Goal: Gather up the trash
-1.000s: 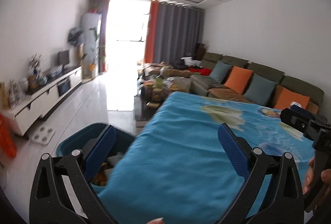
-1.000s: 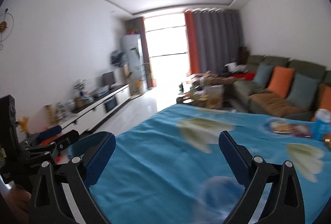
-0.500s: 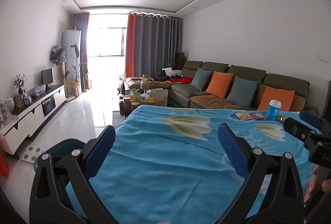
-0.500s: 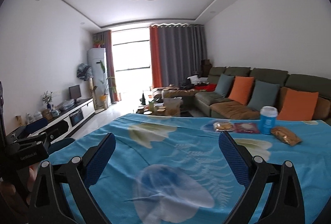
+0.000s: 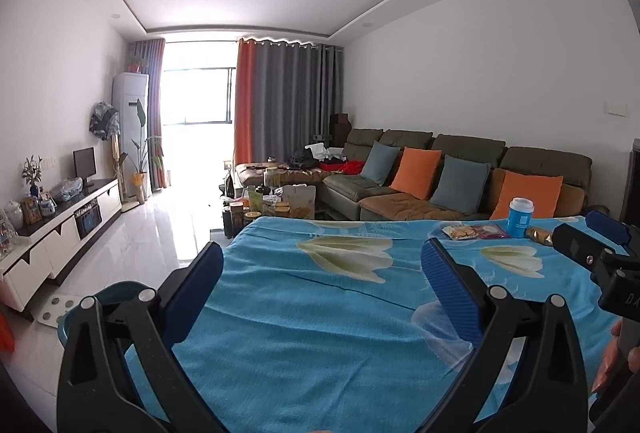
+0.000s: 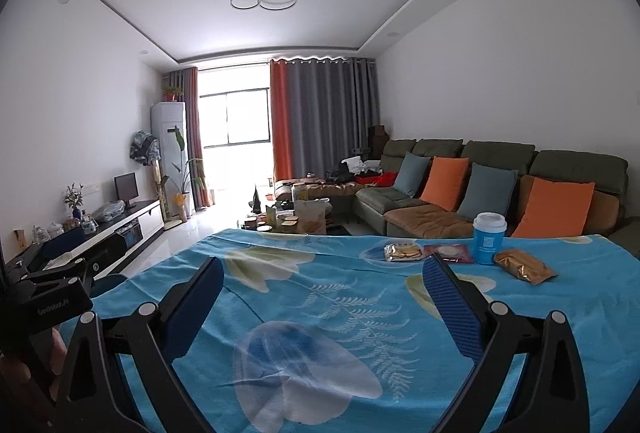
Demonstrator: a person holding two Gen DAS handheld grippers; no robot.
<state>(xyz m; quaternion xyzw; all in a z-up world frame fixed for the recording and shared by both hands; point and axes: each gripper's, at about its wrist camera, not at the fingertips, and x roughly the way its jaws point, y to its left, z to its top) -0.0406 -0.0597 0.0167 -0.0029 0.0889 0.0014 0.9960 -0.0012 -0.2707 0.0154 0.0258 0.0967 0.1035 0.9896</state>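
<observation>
**Trash sits at the far right of the tabletop; both tools held back, spread and empty**

Living-room daylight falls on a tabletop covered with a blue flowered cloth, a green sofa with orange and grey cushions behind it. Four pieces that look like the trash lie together toward the far right edge: a blue cup with a white lid standing upright, a golden snack packet just beside it on the right, a red packet touching or nearly touching the cup on the left, and a clear biscuit packet next to that.

Left tool and right tool both hover at the near edge with their jaws wide apart, nothing between them.

By my judgement the step in hand is an approach or a pause between pickups: neither tool carries anything, and the pile is well ahead of the right tool. A pickup would call for reaching forward and to the right; the flat packets need a low pinch at an edge, the cup a squeeze around its side.

A teal bin stands on the floor at the tabletop's left near corner, beside the left tool. Only its rim shows, so I cannot tell what is in it. Whether the cup holds anything is hidden by its lid.
</observation>
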